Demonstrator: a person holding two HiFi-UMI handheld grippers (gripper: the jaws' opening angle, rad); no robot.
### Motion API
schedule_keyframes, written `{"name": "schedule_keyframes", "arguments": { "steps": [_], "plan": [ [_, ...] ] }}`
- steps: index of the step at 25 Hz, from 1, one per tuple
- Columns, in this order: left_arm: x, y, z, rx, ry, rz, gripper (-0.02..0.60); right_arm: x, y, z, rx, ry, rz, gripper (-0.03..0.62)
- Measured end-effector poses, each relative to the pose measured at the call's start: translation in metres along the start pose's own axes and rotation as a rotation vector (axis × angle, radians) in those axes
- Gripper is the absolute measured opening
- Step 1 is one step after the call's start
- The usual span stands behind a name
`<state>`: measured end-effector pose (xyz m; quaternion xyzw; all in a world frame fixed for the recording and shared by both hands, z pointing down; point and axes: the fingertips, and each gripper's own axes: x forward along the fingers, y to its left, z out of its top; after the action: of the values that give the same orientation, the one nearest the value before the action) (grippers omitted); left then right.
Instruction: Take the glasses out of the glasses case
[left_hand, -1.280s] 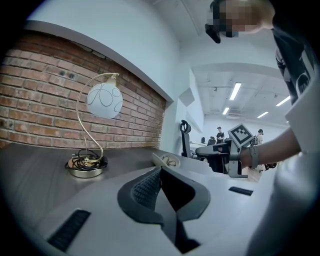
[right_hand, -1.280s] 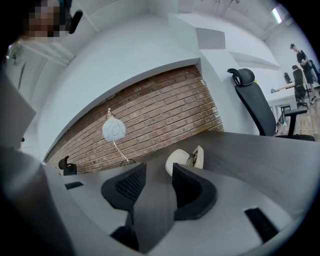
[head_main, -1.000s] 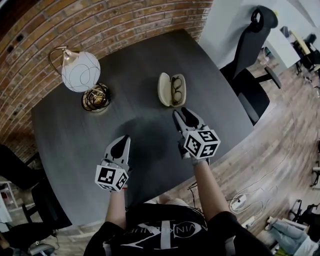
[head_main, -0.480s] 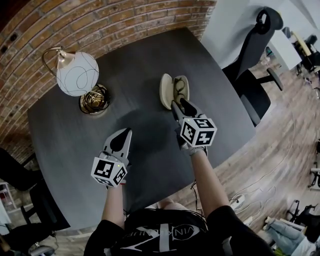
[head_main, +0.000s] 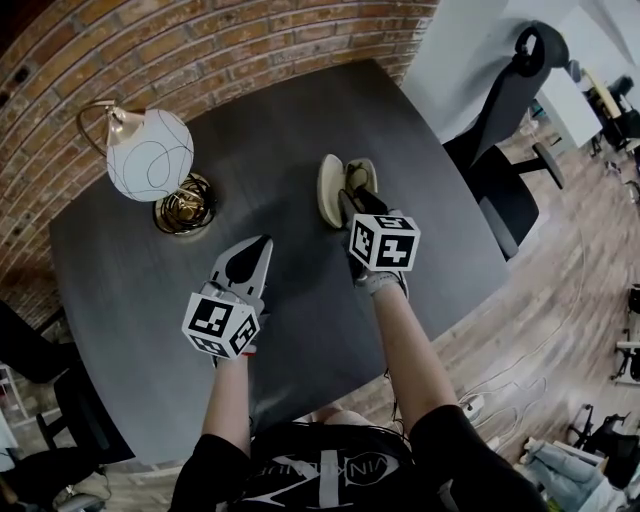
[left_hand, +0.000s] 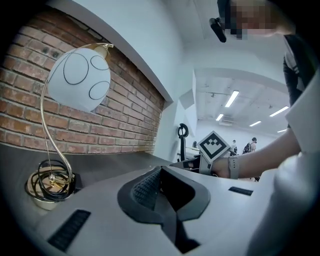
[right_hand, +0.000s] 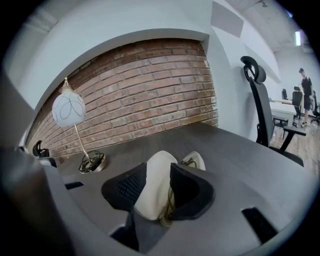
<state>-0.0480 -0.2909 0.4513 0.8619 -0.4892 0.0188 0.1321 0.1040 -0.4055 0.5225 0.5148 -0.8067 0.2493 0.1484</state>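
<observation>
**Open case and approaching gripper, ordered from the wearer outward.** Nearest the person, the left gripper (head_main: 256, 250) hovers over bare dark table (head_main: 150, 270). Its jaws are pressed together on nothing, and it stands well apart from the task's thing.

Ahead and to the right, the right gripper (head_main: 352, 205) is released, with its jaws spread. Its own view shows the near end of the glasses case (head_main: 331, 188) framed between the two pads. Whether either pad touches the shell cannot be told.

The case lies open on the table as two cream halves side by side, with its long axis running away from the person, roughly in line with the right gripper's jaws. The left half is empty, and it is this half that sits most squarely between the jaws.

The right half holds the glasses (head_main: 360, 180), a dark frame lying along the same long axis, just right of and beyond the jaw line. The glasses are thus not yet lifted out.

The right gripper is plainly the nearer tool. The coming move probably calls for a small shift rightward and forward, to bring the frame rather than the empty half into the gap.

Farther left stands a globe lamp (head_main: 150, 155) on a brass base. Beyond the table's far edge are a brick wall (head_main: 200, 60) and, at right, an office chair (head_main: 510, 120).
</observation>
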Motion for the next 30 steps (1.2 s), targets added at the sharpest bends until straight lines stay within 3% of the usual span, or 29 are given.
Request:
{"name": "schedule_keyframes", "arguments": {
  "steps": [11,30],
  "plan": [
    [0.024,-0.001,-0.024,-0.057,0.024,-0.029,0.015,0.018,-0.026,-0.024,-0.083,0.141,-0.072,0.141],
    [0.035,0.01,-0.048,-0.096,0.056,-0.038,0.015,0.033,-0.045,-0.053,-0.137,0.35,-0.076,0.119]
  ]
}}
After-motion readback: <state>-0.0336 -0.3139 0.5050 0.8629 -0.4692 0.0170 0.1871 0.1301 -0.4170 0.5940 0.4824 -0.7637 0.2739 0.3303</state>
